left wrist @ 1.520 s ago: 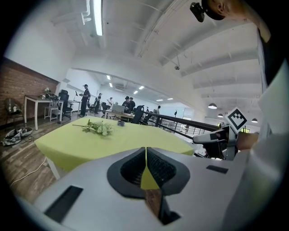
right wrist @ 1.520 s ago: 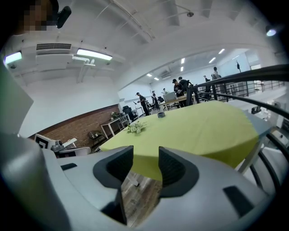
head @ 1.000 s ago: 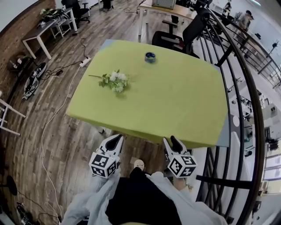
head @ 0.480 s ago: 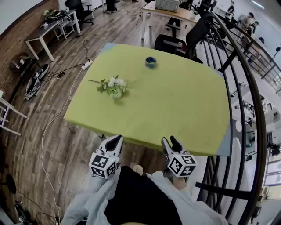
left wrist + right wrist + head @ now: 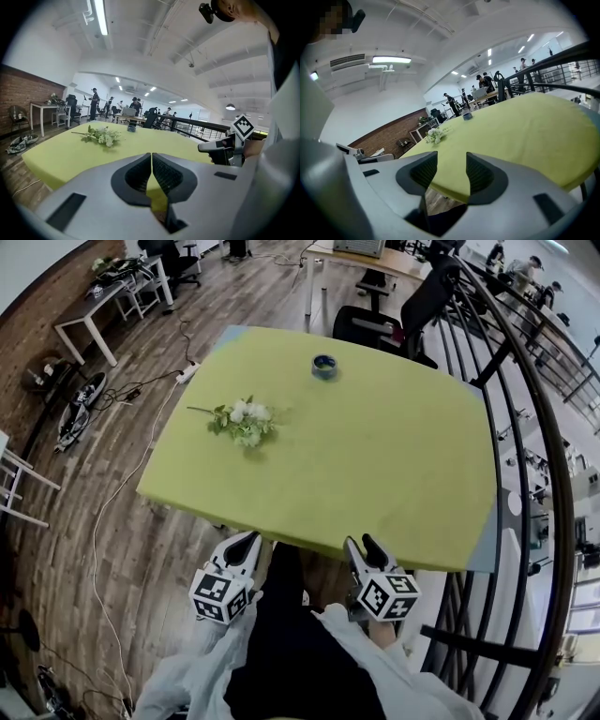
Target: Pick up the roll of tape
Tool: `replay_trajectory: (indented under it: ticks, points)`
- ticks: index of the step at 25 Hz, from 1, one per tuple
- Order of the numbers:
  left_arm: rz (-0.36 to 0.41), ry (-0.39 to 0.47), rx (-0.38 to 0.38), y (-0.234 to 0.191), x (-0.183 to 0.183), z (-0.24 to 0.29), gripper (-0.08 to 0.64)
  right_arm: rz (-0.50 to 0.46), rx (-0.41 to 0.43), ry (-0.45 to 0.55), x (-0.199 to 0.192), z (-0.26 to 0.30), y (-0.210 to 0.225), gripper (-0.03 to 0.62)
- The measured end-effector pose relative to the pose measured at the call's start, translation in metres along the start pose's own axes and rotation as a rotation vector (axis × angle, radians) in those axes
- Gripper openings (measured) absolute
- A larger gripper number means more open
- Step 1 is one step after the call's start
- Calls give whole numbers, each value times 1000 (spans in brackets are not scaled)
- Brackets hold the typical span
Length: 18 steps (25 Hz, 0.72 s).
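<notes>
Barely shifts against the green table (image 5: pixel 394 465) since a second ago: edges slightly nearer its front edge, nothing more, so still only approaching. Keeps the left gripper (image 5: pixel 246 546) low before that near edge, jaws pressed together on nothing. Holds the right gripper (image 5: pixel 362 547) alongside, jaws spread and empty. Leaves the sprig of white flowers (image 5: pixel 242 421) untouched, left of centre. Finds the roll of tape (image 5: pixel 324 366) lying flat by the far edge, same spot as earlier, well apart from both grippers. Probably calls for a long reach across, best with the already spread right.
</notes>
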<state>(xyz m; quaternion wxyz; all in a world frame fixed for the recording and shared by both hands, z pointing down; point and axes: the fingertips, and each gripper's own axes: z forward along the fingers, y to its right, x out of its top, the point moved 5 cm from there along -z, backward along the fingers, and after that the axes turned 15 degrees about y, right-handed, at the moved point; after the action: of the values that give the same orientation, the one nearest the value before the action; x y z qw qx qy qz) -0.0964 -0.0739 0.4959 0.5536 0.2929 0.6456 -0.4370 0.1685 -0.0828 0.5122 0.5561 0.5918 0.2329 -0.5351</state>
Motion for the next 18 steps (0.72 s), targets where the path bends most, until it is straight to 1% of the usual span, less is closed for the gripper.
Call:
replay_trajectory:
  ticks: [7,18]
  points:
    - [-2,-7,-20,-10,2,32,21,14,-8,1,8,27,9,195]
    - [7,0,-21,-49,34,100,21,17,-8,-5,47,94,16,195]
